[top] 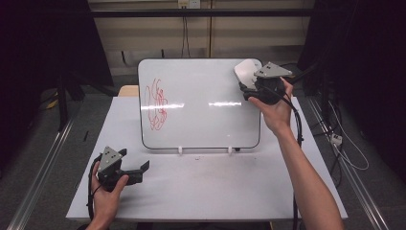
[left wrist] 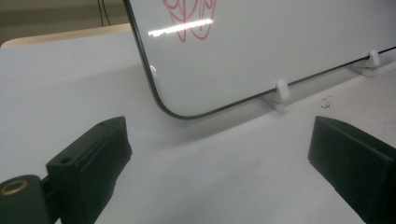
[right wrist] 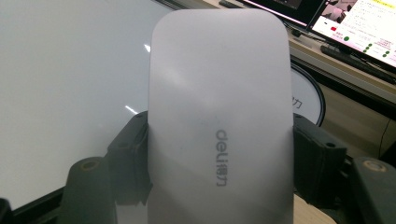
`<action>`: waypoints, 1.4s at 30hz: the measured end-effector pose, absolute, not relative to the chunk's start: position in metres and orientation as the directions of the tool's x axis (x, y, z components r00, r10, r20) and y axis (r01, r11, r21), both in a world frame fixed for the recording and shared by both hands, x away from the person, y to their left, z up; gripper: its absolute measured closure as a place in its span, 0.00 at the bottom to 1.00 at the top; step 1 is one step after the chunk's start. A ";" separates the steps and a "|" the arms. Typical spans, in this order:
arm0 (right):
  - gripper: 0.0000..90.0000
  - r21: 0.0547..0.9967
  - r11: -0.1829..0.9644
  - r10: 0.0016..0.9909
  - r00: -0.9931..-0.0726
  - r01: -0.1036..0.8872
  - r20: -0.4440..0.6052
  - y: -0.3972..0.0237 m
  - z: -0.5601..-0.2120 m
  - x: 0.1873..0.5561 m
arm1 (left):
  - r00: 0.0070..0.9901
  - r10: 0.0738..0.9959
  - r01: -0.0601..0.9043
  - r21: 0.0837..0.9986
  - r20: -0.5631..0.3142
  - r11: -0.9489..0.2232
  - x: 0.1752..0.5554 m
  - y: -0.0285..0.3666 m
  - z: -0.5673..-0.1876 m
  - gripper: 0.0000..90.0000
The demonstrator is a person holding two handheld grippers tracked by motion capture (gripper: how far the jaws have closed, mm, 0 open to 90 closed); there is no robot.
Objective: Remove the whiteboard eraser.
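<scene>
white eraser [right wrist: 219, 121]: clamped between right gripper [top: 249, 81] jaws, upper right of frame, at whiteboard [top: 201, 124] corner. left gripper [top: 134, 165]: jaws apart, empty, lower left. red scribble [top: 157, 104]: board's left.

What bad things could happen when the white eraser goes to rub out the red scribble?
1. The eraser is pinched only by its sides in the right gripper, so pressing on the whiteboard might make it slip or twist.
2. The whiteboard stands tilted on two small white feet, and the left gripper rests open on the table, apart from it, so a push could slide or tip the board.
3. The red scribble is at the far side, a long reach across.
</scene>
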State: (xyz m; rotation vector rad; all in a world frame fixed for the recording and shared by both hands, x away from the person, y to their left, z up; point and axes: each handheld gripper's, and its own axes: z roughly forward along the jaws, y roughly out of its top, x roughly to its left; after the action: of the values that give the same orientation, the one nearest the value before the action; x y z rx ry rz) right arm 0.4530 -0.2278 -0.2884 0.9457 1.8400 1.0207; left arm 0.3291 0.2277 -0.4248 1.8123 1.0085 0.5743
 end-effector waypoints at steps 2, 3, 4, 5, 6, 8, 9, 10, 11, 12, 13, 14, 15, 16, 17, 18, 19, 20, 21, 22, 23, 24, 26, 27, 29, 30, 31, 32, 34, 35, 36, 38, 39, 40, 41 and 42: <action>0.35 0.891 0.401 0.869 -0.396 0.213 -0.296 -0.227 -0.288 0.450 | 0.546 0.837 0.391 0.897 -0.047 -0.205 0.329 0.228 -0.425 0.06; 0.35 0.891 0.402 0.868 -0.398 0.212 -0.297 -0.226 -0.289 0.448 | 0.546 0.836 0.392 0.897 -0.047 -0.205 0.329 0.229 -0.425 0.06; 0.35 0.892 0.401 0.867 -0.402 0.209 -0.296 -0.225 -0.289 0.447 | 0.546 0.837 0.392 0.897 -0.047 -0.206 0.329 0.229 -0.425 0.06; 0.35 0.893 0.400 0.866 -0.404 0.207 -0.295 -0.225 -0.290 0.446 | 0.546 0.837 0.392 0.896 -0.046 -0.207 0.329 0.229 -0.425 0.06; 0.35 0.894 0.398 0.866 -0.406 0.205 -0.293 -0.225 -0.291 0.444 | 0.545 0.837 0.391 0.897 -0.046 -0.206 0.329 0.229 -0.425 0.06; 0.35 0.895 0.395 0.865 -0.412 0.206 -0.287 -0.224 -0.295 0.442 | 0.545 0.837 0.391 0.897 -0.046 -0.205 0.329 0.228 -0.425 0.06; 0.35 0.896 0.394 0.864 -0.415 0.205 -0.285 -0.224 -0.296 0.442 | 0.545 0.837 0.393 0.897 -0.047 -0.205 0.329 0.228 -0.425 0.06; 0.35 0.895 0.395 0.863 -0.416 0.206 -0.285 -0.224 -0.297 0.441 | 0.545 0.837 0.393 0.896 -0.047 -0.206 0.329 0.228 -0.425 0.06; 0.35 0.896 0.394 0.864 -0.417 0.206 -0.284 -0.224 -0.299 0.440 | 0.545 0.837 0.393 0.896 -0.047 -0.206 0.329 0.228 -0.426 0.06; 0.35 0.897 0.391 0.864 -0.419 0.206 -0.280 -0.224 -0.300 0.439 | 0.546 0.837 0.394 0.896 -0.047 -0.207 0.329 0.227 -0.426 0.06; 0.35 0.898 0.390 0.864 -0.418 0.206 -0.279 -0.224 -0.301 0.438 | 0.546 0.836 0.394 0.895 -0.045 -0.209 0.330 0.227 -0.426 0.06; 0.35 0.899 0.388 0.864 -0.420 0.205 -0.277 -0.224 -0.301 0.437 | 0.546 0.836 0.394 0.895 -0.045 -0.209 0.330 0.227 -0.426 0.06; 0.35 0.900 0.386 0.863 -0.423 0.201 -0.275 -0.223 -0.302 0.436 | 0.546 0.837 0.394 0.895 -0.045 -0.209 0.330 0.227 -0.426 0.06; 0.35 0.901 0.385 0.862 -0.427 0.200 -0.274 -0.223 -0.302 0.435 | 0.546 0.837 0.395 0.895 -0.046 -0.208 0.330 0.228 -0.426 0.06; 0.35 0.901 0.388 0.860 -0.428 0.197 -0.277 -0.222 -0.303 0.434 | 0.545 0.837 0.393 0.896 -0.047 -0.206 0.330 0.228 -0.426 0.06; 0.35 0.902 0.386 0.860 -0.430 0.196 -0.275 -0.221 -0.303 0.433 | 0.546 0.837 0.394 0.894 -0.042 -0.212 0.330 0.228 -0.426 0.06; 0.35 0.904 0.382 0.860 -0.432 0.194 -0.271 -0.221 -0.303 0.432 | 0.546 0.837 0.393 0.895 -0.043 -0.211 0.329 0.229 -0.426 0.06; 0.35 0.903 0.384 0.857 -0.437 0.192 -0.272 -0.220 -0.304 0.431 | 0.546 0.837 0.392 0.895 -0.043 -0.210 0.329 0.229 -0.425 0.06; 0.35 0.903 0.386 0.855 -0.440 0.189 -0.274 -0.219 -0.304 0.430 | 0.545 0.837 0.393 0.895 -0.043 -0.210 0.329 0.229 -0.425 0.06; 0.35 0.903 0.388 0.854 -0.442 0.186 -0.276 -0.217 -0.305 0.429 | 0.545 0.837 0.393 0.895 -0.043 -0.210 0.329 0.229 -0.425 0.06; 0.35 0.903 0.387 0.853 -0.444 0.186 -0.274 -0.216 -0.305 0.428 | 0.546 0.837 0.393 0.895 -0.043 -0.210 0.329 0.229 -0.425 0.06; 0.35 0.903 0.389 0.851 -0.448 0.183 -0.276 -0.215 -0.305 0.427 | 0.547 0.836 0.392 0.895 -0.041 -0.212 0.329 0.229 -0.425 0.06; 0.35 0.905 0.387 0.849 -0.450 0.178 -0.275 -0.213 -0.305 0.425 | 0.545 0.837 0.389 0.898 -0.045 -0.206 0.329 0.228 -0.425 0.06; 0.35 0.906 0.385 0.848 -0.454 0.175 -0.273 -0.212 -0.305 0.424 | 0.544 0.838 0.389 0.898 -0.044 -0.206 0.329 0.228 -0.425 0.06; 0.35 0.906 0.389 0.843 -0.462 0.169 -0.276 -0.210 -0.306 0.421 | 0.548 0.835 0.391 0.897 -0.047 -0.206 0.329 0.228 -0.425 0.06; 0.35 0.905 0.391 0.841 -0.465 0.166 -0.278 -0.208 -0.306 0.420 | 0.547 0.836 0.393 0.896 -0.045 -0.209 0.329 0.228 -0.425 0.06; 0.35 0.905 0.393 0.838 -0.468 0.164 -0.280 -0.207 -0.307 0.418 | 0.547 0.836 0.391 0.896 -0.042 -0.210 0.329 0.227 -0.425 0.06; 0.35 0.904 0.397 0.835 -0.472 0.160 -0.283 -0.206 -0.307 0.417 | 0.547 0.836 0.389 0.896 -0.040 -0.211 0.329 0.227 -0.425 0.06; 0.35 0.905 0.394 0.834 -0.476 0.158 -0.280 -0.204 -0.309 0.415 | 0.545 0.837 0.386 0.899 -0.040 -0.209 0.329 0.227 -0.424 0.06; 0.35 0.905 0.394 0.832 -0.479 0.159 -0.278 -0.203 -0.310 0.414 | 0.546 0.837 0.385 0.899 -0.039 -0.209 0.329 0.226 -0.424 0.06; 0.35 0.905 0.393 0.832 -0.481 0.160 -0.276 -0.202 -0.312 0.414 | 0.547 0.836 0.387 0.898 -0.040 -0.210 0.329 0.226 -0.424 0.06; 0.35 0.904 0.397 0.829 -0.486 0.159 -0.278 -0.200 -0.314 0.412 | 0.547 0.836 0.385 0.898 -0.038 -0.211 0.329 0.226 -0.424 0.06; 0.35 0.905 0.397 0.828 -0.486 0.157 -0.279 -0.199 -0.315 0.411 | 0.547 0.836 0.386 0.898 -0.039 -0.211 0.329 0.226 -0.424 0.06; 0.35 0.906 0.394 0.827 -0.489 0.154 -0.277 -0.198 -0.316 0.410 | 0.547 0.836 0.386 0.898 -0.039 -0.210 0.329 0.226 -0.424 0.06; 0.35 0.907 0.392 0.826 -0.492 0.151 -0.275 -0.197 -0.316 0.409 | 0.546 0.837 0.386 0.898 -0.039 -0.211 0.329 0.226 -0.424 0.06; 0.35 0.907 0.393 0.824 -0.495 0.148 -0.276 -0.195 -0.316 0.409 | 0.547 0.836 0.386 0.897 -0.034 -0.216 0.329 0.226 -0.424 0.06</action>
State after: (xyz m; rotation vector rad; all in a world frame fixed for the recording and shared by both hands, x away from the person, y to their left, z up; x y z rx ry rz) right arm 0.4085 -0.1954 -0.3164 0.8356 1.8944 1.1302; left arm 0.3292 0.2261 -0.4236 1.8174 1.0079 0.5840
